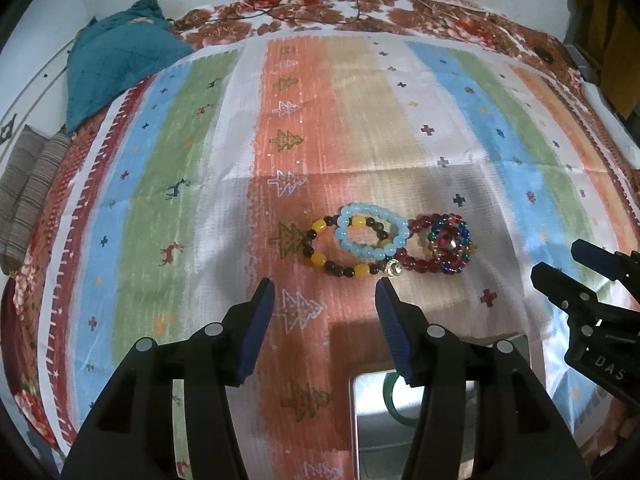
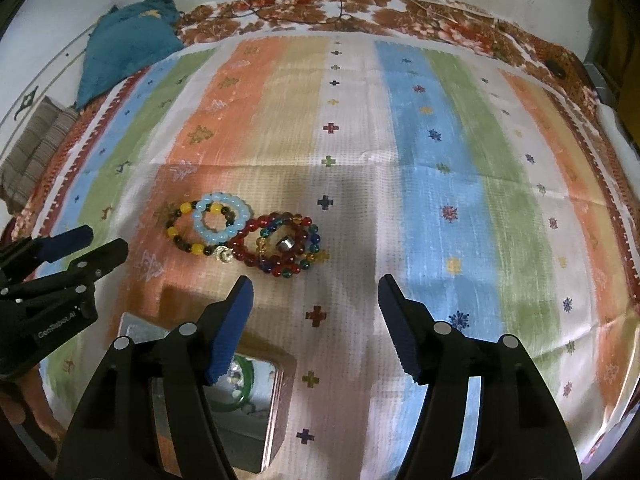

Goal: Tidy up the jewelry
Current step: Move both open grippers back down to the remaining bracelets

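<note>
My left tongs [image 1: 325, 286] are standing partly open with nothing between the ribbed blue pads, hovering short of the bracelets; my right tongs [image 2: 316, 282] are gaping somewhat wider, likewise empty, over bare cloth to the right of the cluster. Both are tilting steeply downward, side by side, each visible at the edge of the other's view. The jewelry is lying in a touching cluster on the striped cloth [image 1: 200, 152], a woven sheet printed with trees, deer and crosses: a bracelet of dark and yellow beads [image 1: 335, 246] with a clear faceted charm, a ring of glossy pale blue beads [image 1: 374, 231] overlapping it, and a coil of dark red beads [image 1: 418, 240] overlapping a coil of multicoloured glass beads [image 1: 451, 245] with a small metallic piece showing inside it. Just below my tongs, a square metal tin [image 2: 276, 400] is sitting open on the cloth, holding a smooth green bangle [image 2: 244, 384]. A teal quilted cloth [image 1: 116, 64] is lying bunched at the far left.
</note>
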{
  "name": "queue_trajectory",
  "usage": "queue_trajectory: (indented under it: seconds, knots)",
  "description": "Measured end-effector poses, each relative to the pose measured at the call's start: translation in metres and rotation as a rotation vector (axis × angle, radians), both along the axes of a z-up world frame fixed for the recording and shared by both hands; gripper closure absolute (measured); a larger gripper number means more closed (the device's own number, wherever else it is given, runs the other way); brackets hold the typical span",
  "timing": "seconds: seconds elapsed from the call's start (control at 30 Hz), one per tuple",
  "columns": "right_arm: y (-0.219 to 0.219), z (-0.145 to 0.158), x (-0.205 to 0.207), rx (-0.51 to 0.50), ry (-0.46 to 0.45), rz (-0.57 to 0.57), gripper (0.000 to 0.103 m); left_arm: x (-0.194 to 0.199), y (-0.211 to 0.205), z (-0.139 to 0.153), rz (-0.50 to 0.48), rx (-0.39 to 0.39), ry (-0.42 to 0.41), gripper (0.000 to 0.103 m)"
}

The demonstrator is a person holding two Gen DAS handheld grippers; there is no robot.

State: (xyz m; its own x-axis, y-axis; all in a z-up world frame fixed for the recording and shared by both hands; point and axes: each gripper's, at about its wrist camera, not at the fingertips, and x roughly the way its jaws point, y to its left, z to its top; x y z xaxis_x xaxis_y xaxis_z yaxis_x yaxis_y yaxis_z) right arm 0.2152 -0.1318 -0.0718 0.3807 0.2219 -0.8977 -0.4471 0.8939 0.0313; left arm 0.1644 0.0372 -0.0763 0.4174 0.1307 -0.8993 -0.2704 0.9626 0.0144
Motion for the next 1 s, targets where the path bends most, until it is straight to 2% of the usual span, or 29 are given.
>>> queue_trajectory:
  seconds: [0.1,0.2,0.37,1.0]
  knots:
    - [0.003,-0.004,0.005,-0.012,0.005,0.003,0.033,0.006,0.001,-0.002,-0.001,-0.010,0.001,0.049]
    - [0.001,-0.004,0.011,-0.009,-0.013,-0.019,0.033,0.011,-0.002,-0.005,-0.012,0.001,0.008,0.048]
    - [0.003,-0.014,0.021,-0.018,0.017,-0.013,0.033,0.020,-0.004,-0.008,-0.023,0.012,0.014,0.045]
    - [0.018,-0.039,0.042,-0.053,0.064,0.008,0.033,0.054,0.005,-0.033,-0.031,-0.032,0.062,0.046]
